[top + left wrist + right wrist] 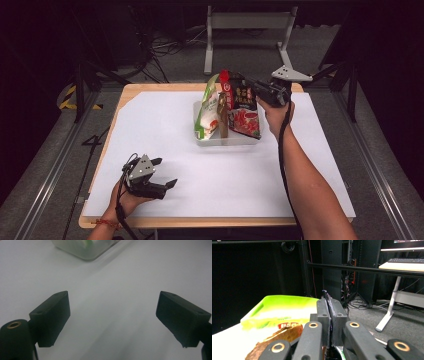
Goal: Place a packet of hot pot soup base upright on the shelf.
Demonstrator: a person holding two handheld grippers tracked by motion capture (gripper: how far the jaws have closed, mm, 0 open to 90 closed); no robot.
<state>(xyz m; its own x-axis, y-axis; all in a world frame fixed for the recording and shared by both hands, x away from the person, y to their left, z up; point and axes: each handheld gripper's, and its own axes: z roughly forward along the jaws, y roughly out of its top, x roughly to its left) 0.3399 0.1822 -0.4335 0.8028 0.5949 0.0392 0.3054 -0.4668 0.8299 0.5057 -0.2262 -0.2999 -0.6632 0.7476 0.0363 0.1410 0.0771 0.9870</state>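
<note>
Right gripper (243,81) sits at the top edge of the red pouch (243,107), jaws pinched tight on that edge. In the right gripper view the two pads (323,315) meet with only a thin sliver of the pouch's rim between them, the rim poking out just above the tips. The right hand (276,111) holds the gripper from about 3 o'clock of the pouch.

The red pouch stands upright in the clear tray (205,140), at the tray's right end. Beside it, toward 9 o'clock, a brown packet (222,116) stands on end – then a green-and-white bag (207,111) at the tray's left end. All three lean close together; I can't tell whether the pouch bottom rests on the tray floor. In the right gripper view the green bag (279,310) and brown packet (277,340) lie to the left of the jaws.

The tray is on the white sheet (160,125), toward 12 o'clock of the table's middle.

Left gripper (166,173) rests low over the sheet at 7 o'clock from the tray, well apart from it. Its jaws stand wide apart – nothing between them but bare sheet (112,315). A tray corner (87,252) shows at the top of the left gripper view.
</note>
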